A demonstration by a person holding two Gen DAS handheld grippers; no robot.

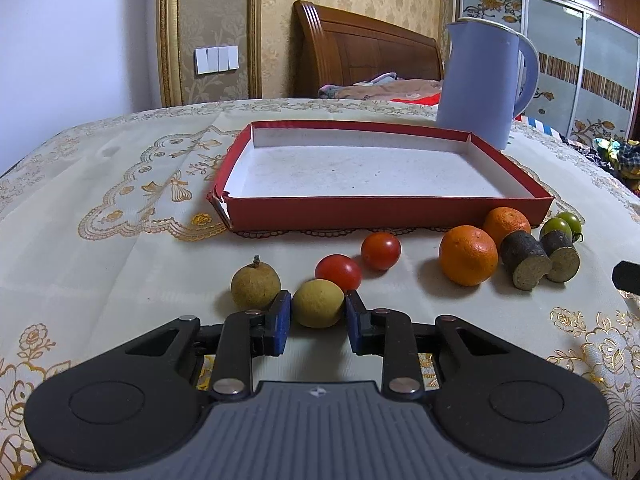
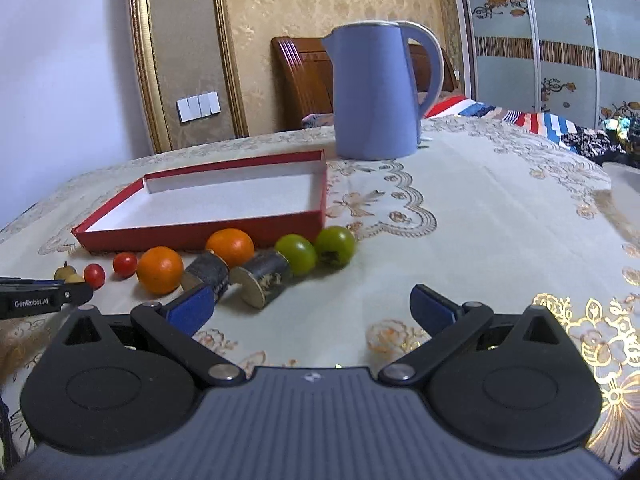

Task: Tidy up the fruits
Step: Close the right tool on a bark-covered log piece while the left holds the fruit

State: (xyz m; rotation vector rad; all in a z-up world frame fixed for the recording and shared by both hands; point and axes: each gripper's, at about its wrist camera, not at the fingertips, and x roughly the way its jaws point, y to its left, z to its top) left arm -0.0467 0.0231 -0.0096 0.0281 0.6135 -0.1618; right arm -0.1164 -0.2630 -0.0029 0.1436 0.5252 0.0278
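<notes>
My left gripper point(image 1: 318, 310) is shut on a yellowish longan point(image 1: 317, 303) that rests on the tablecloth, its blue pads pressing both sides. A second longan point(image 1: 255, 285) lies just left of it. Two red cherry tomatoes point(image 1: 338, 272) point(image 1: 380, 251), two oranges point(image 1: 468, 255) point(image 1: 506, 224), two dark cut stem pieces point(image 1: 525, 260) and two green fruits point(image 1: 562, 224) lie in a row before the red box point(image 1: 380, 212), whose white inside holds nothing. My right gripper point(image 2: 312, 308) stands open over bare cloth, near the stem pieces point(image 2: 262, 276) and green fruits point(image 2: 335, 245).
A blue kettle point(image 1: 478, 80) stands behind the box's right corner. The table carries a cream cloth with gold embroidery. A wooden headboard, a bed and wardrobe doors fill the background. The left gripper's body point(image 2: 40, 298) shows at the left edge of the right wrist view.
</notes>
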